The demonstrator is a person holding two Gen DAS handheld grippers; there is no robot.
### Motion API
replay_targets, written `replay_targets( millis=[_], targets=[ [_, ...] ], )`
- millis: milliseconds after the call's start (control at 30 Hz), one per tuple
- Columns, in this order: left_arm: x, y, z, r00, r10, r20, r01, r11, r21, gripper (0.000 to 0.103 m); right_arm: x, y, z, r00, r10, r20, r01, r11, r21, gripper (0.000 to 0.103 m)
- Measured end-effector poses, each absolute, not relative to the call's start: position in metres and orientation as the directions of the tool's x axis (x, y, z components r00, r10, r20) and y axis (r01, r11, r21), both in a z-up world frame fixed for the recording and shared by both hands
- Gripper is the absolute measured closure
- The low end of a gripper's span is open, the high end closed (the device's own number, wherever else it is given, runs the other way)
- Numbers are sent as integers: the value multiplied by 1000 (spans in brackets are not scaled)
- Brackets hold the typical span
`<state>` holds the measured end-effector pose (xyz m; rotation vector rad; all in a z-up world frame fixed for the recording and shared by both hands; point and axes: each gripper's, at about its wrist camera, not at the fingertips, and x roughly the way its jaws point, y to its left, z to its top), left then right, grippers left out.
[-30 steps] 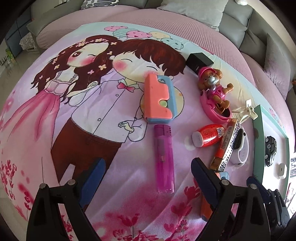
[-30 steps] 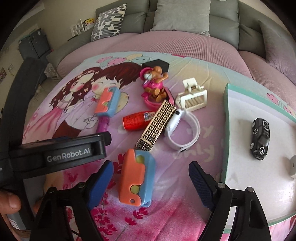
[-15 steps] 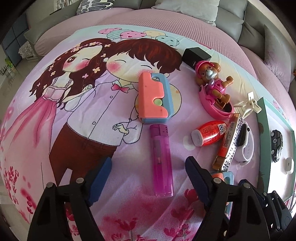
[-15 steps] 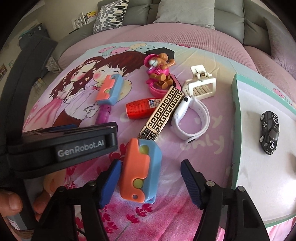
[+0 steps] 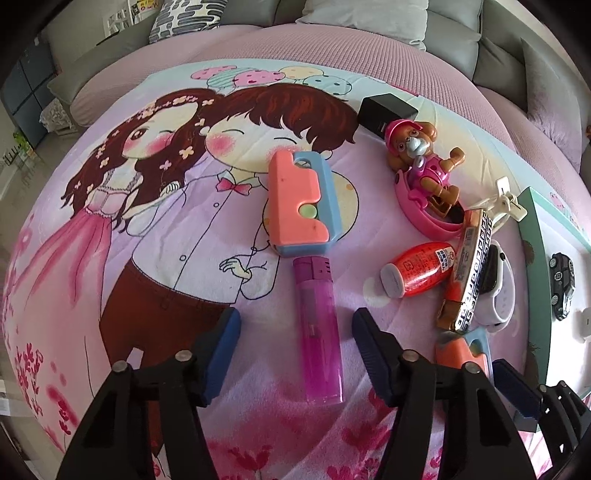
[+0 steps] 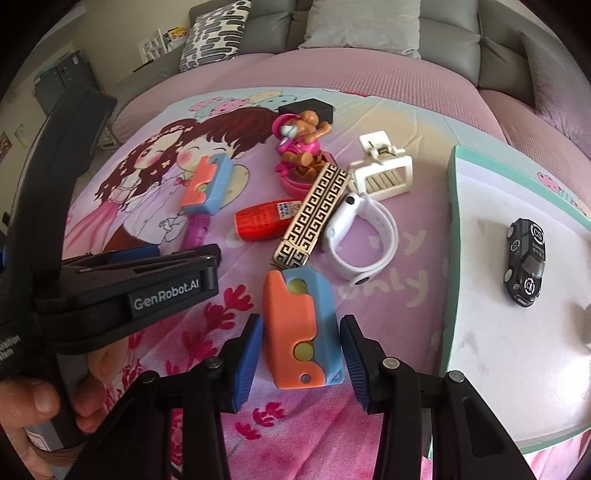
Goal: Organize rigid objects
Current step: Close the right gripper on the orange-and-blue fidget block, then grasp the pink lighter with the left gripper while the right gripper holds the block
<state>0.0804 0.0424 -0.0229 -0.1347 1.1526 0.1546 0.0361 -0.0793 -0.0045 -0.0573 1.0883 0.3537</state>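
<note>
My right gripper has its blue pads against both sides of an orange-and-blue plastic toy that lies on the cartoon blanket. My left gripper is open around a purple lighter, pads apart from it. A second orange-and-blue toy lies just beyond the lighter. To the right lie a red bottle, a patterned gold-and-black bar, a white watch, a white hair clip and a dog figure in a pink shell.
A teal-rimmed white box at the right holds a black toy car. A black box lies beyond the dog figure. Grey sofa cushions line the back. The left gripper's body fills the right view's left side.
The right gripper moved forward and narrowed until its pads met the orange-and-blue toy. The left gripper moved forward, bringing its open fingers alongside the purple lighter.
</note>
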Motion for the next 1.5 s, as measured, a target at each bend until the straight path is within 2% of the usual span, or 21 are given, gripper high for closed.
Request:
replay_targets(
  millis=[233, 267, 567, 1067, 1500],
  targets=[
    [85, 52, -21, 412, 55, -909, -220, 975, -41, 80, 36, -80, -9, 403, 258, -878, -302, 943, 139, 57],
    [85, 55, -22, 412, 54, -910, -227, 973, -45, 83, 36, -79, -11, 401, 252, -881, -301, 944, 133, 57],
    [84, 63, -25, 414, 48, -909, -228, 972, -52, 83, 35, -72, -18, 413, 217, -884, -318, 945, 83, 57],
    [81, 64, -22, 410, 53, -910, -235, 971, -50, 83, 34, -76, -11, 410, 242, -880, -323, 940, 108, 58],
    [66, 59, 22, 516, 27, -856, -200, 976, -90, 83, 26, -96, 30, 493, 279, -824, -307, 942, 135, 58]
  ],
)
